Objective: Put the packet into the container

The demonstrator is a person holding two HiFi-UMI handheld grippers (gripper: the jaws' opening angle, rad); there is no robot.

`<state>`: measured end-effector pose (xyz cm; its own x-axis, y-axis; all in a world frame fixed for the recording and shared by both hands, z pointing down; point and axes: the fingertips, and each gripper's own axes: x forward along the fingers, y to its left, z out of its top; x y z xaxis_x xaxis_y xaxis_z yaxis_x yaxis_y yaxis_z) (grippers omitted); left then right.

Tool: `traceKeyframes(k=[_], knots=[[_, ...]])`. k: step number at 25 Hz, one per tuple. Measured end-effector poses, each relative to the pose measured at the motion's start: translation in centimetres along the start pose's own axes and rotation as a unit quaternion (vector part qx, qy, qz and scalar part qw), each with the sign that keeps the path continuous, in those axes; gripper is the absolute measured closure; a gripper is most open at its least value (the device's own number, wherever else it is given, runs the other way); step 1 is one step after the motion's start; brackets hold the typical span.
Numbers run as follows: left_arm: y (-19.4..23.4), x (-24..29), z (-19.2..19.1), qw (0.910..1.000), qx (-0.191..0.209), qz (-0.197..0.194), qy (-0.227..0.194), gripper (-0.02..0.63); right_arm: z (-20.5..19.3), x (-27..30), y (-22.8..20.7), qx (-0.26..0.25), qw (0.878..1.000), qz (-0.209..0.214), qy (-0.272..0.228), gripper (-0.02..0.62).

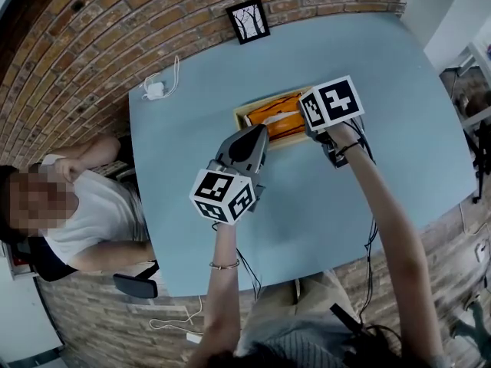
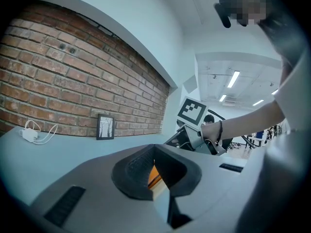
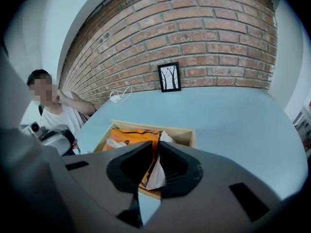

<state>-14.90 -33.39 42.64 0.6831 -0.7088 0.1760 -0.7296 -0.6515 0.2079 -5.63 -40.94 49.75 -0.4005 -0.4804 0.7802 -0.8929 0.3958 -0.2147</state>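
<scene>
A shallow wooden container lies in the middle of the blue table, with orange packets in it. In the right gripper view the container is just below the jaws. My right gripper is shut on the upright orange and white edge of a packet over the container's near right corner. In the head view, the right gripper sits at the container's right end, mostly hidden under its marker cube. My left gripper is at the container's front edge. It is shut and holds nothing.
A small framed picture leans on the brick wall at the table's far edge. A white charger with its cable lies at the far left corner. A person in a white shirt sits at the table's left side.
</scene>
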Motion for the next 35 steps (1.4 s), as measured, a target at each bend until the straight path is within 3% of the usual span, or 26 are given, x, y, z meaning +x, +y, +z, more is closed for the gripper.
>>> traceKeyframes(k=[10,13,20,24,28,35], knots=[[-0.3,0.8,-0.6,1.0000,-0.003,-0.005,0.007,0.598,-0.6,0.7,-1.2,-0.043,0.998,-0.039,0.013,0.533],[-0.4,1.1,-0.7,1.0000,-0.004,-0.005,0.006,0.598,-0.4,0.6,-1.1,-0.056,0.998,-0.037,0.003,0.491],[-0.7,1.0,-0.1,1.0000,-0.004,-0.002,0.000,0.598,0.3,-1.4,-0.4,-0.029,0.998,-0.020,-0.049,0.492],[-1.2,0.4,0.4,1.0000,-0.004,0.000,-0.007,0.598,-0.2,-3.1,1.6,-0.034,0.997,0.021,-0.070,0.502],[-2.0,-0.4,1.4,0.9999,-0.001,-0.001,-0.013,0.598,-0.4,-5.3,4.4,-0.029,0.992,0.067,-0.106,0.576],[-4.3,-2.8,2.8,0.9997,0.015,-0.010,-0.017,0.598,-1.2,-9.7,9.4,-0.030,0.969,0.161,-0.186,0.583]])
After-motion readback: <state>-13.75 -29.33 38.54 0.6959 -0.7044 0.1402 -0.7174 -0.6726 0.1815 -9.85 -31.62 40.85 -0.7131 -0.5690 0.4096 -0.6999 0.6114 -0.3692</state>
